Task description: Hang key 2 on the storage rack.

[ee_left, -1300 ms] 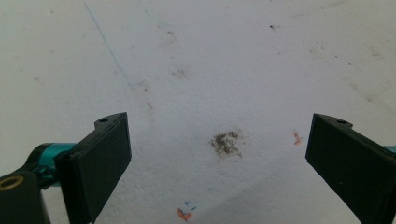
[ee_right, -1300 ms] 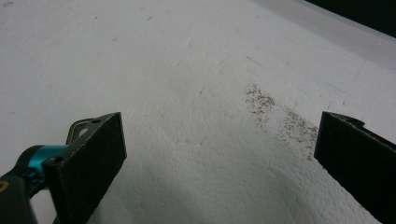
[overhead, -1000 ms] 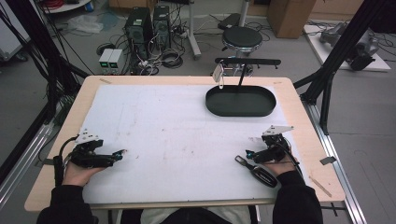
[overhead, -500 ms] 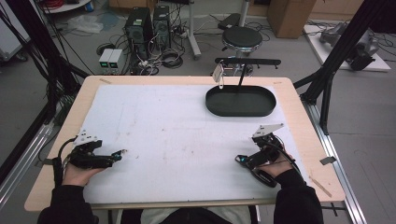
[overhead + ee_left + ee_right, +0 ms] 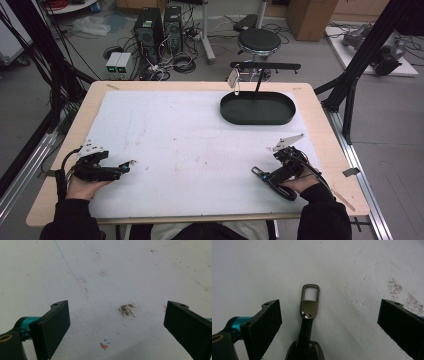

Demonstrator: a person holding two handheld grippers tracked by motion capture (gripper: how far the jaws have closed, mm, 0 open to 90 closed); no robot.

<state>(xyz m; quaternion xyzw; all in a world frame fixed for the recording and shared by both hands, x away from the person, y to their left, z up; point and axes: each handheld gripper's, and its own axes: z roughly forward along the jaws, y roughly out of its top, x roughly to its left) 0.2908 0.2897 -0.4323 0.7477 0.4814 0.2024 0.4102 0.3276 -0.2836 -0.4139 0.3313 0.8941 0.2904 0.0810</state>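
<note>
Since the earlier frame, the right gripper [image 5: 267,176] has turned so that the key fob [image 5: 305,345] now lies straight between its fingers [image 5: 265,322], which stand wide apart and grip nothing. Its strap runs forward to a metal clasp [image 5: 309,302] lying flat on the white counter [image 5: 200,130], ahead of the fingertips and touching neither. At the near left, the left gripper [image 5: 127,165] rests with its fingers [image 5: 53,325] spread wide over bare, stained counter.

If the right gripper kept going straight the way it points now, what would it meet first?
The key fob lying between the open right gripper jaws, its metal clip ahead. Past that, probably just the white mat.
</note>
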